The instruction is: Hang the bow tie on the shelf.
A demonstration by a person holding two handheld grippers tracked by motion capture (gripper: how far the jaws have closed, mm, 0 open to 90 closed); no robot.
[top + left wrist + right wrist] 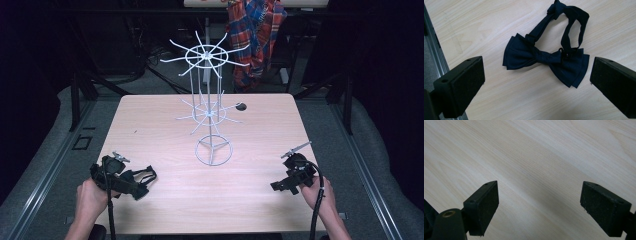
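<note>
A dark navy bow tie (pixel 544 57) with its looped neck strap lies flat on the light wooden table (pixel 165 130), near the front left (pixel 139 178). My left gripper (pixel 131 184) hovers just over it, open, its two black jaws standing wide on either side of the tie (pixel 537 82); the pads touch nothing. My right gripper (pixel 283 185) is at the front right, open over bare wood (pixel 539 207), nothing between its jaws. A white wire display rack (pixel 212 110) with two tiers of spokes stands mid-table.
The rack's round base (pixel 214 151) sits between the two grippers, a little farther back. A small dark hole (pixel 241 106) marks the table behind the rack. A plaid cloth (pixel 256 35) hangs beyond the far edge. A metal rail (pixel 434 50) runs along the table's left edge.
</note>
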